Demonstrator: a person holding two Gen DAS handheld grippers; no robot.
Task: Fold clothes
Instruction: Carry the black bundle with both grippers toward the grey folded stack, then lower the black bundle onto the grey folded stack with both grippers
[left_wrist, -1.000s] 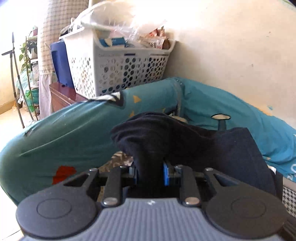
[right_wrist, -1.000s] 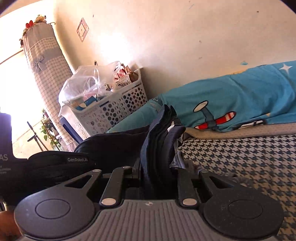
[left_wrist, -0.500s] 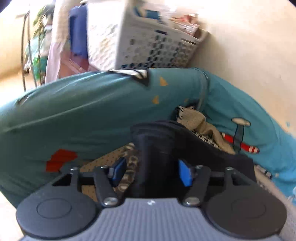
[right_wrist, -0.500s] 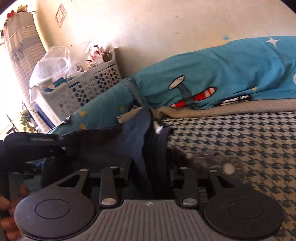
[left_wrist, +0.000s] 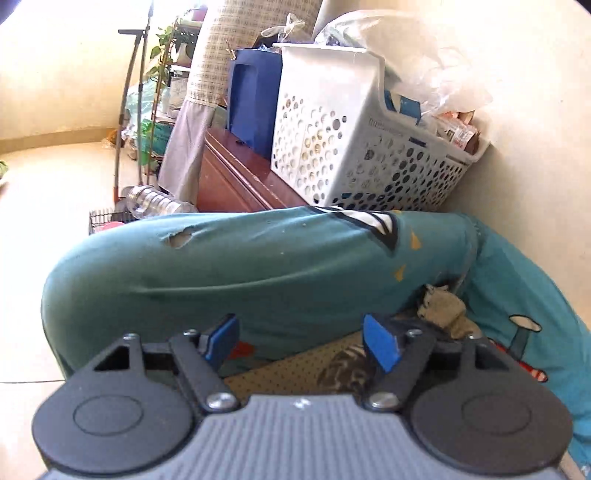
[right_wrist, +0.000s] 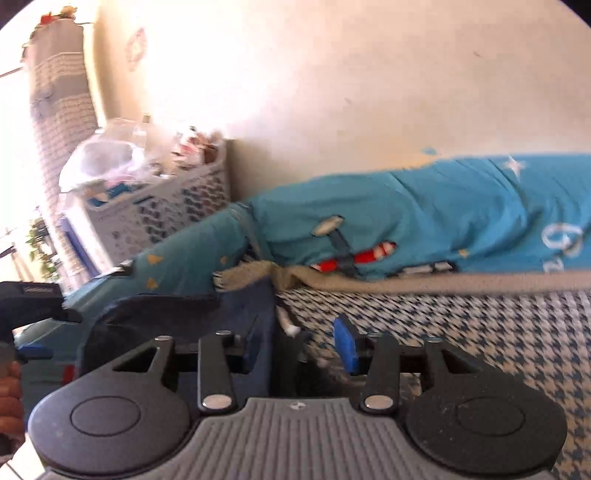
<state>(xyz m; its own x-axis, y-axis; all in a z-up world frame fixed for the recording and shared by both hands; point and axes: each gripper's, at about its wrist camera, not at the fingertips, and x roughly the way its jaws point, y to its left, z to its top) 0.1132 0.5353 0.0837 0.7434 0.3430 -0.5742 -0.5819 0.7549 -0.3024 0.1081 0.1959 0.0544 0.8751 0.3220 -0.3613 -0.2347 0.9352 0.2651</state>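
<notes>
Your left wrist view looks low across the teal bolster (left_wrist: 229, 273) toward the laundry basket (left_wrist: 354, 147); your right view shares both, facing the wall.

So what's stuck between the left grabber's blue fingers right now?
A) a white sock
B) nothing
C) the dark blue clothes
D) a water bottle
B: the left gripper has just been opening and its blue fingers stand wide apart with only the teal pillow showing behind the gap.
</notes>
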